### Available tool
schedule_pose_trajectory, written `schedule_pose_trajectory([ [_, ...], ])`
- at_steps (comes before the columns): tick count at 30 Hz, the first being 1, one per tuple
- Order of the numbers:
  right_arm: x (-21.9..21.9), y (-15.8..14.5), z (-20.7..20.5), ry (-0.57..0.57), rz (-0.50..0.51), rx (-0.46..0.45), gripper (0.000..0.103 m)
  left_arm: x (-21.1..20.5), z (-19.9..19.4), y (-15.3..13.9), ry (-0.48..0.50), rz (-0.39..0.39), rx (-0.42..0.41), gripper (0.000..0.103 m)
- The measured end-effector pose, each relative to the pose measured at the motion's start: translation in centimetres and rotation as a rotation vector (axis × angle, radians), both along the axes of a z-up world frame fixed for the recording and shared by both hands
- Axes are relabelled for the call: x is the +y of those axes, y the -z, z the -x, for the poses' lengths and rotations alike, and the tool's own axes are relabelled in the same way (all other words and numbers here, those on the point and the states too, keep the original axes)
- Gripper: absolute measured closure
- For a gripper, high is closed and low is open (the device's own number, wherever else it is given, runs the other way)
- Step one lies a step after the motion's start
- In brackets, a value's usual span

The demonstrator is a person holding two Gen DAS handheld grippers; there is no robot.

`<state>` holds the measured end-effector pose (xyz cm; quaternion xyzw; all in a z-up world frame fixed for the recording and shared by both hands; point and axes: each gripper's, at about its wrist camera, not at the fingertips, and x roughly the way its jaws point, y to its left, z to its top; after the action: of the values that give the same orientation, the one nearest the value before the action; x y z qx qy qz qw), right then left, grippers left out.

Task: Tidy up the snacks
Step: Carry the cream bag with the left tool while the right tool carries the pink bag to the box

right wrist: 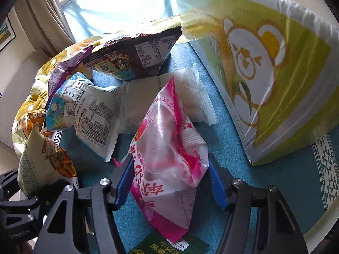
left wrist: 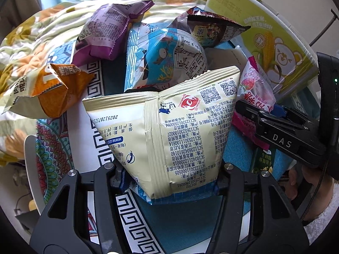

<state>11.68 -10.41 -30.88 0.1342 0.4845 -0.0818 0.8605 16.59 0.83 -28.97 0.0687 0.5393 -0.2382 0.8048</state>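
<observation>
The sorting looked barely begun: the left gripper (left wrist: 169,175) was clamped on a cream snack bag (left wrist: 169,127) and the right gripper (right wrist: 171,182) pinched a pink strawberry packet (right wrist: 169,148) above the teal tablecloth (right wrist: 233,152), while the purple (left wrist: 106,31), blue (left wrist: 163,57) and brown (left wrist: 211,29) packets lay jumbled beside the corn box (right wrist: 264,67).

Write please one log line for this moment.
left gripper: shut on cream packet | right gripper: around pink packet, grip unclear | other snacks: piled on blue cloth
</observation>
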Motion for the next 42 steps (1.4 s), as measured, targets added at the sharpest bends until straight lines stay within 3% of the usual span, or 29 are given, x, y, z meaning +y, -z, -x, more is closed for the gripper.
schedule_pose_trajectory([
  [4, -0.1, -0.3, 0.7, 0.006, -0.009, -0.008, 0.051, 0.2, 0.0, -0.2, -0.011, -0.019, 0.014, 0.051],
  [11, 0.4, -2.3, 1.7, -0.007, -0.02, -0.029, 0.052, 1.2, 0.4, -2.8, -0.036, 0.002, 0.026, 0.051],
  [24, -0.4, -14.5, 4.3, -0.086, -0.027, -0.175, 0.052, -1.1, 0.6, -14.7, -0.038, 0.044, -0.152, 0.051],
  [34, -9.4, -21.3, 4.6, -0.108, 0.011, -0.272, 0.052, -10.6, 0.4, -20.7, -0.074, 0.109, -0.249, 0.051],
  [42, -18.9, -22.1, 4.8, -0.128, 0.029, -0.25, 0.052, -21.9, -0.6, -19.8, -0.077, 0.114, -0.219, 0.051],
])
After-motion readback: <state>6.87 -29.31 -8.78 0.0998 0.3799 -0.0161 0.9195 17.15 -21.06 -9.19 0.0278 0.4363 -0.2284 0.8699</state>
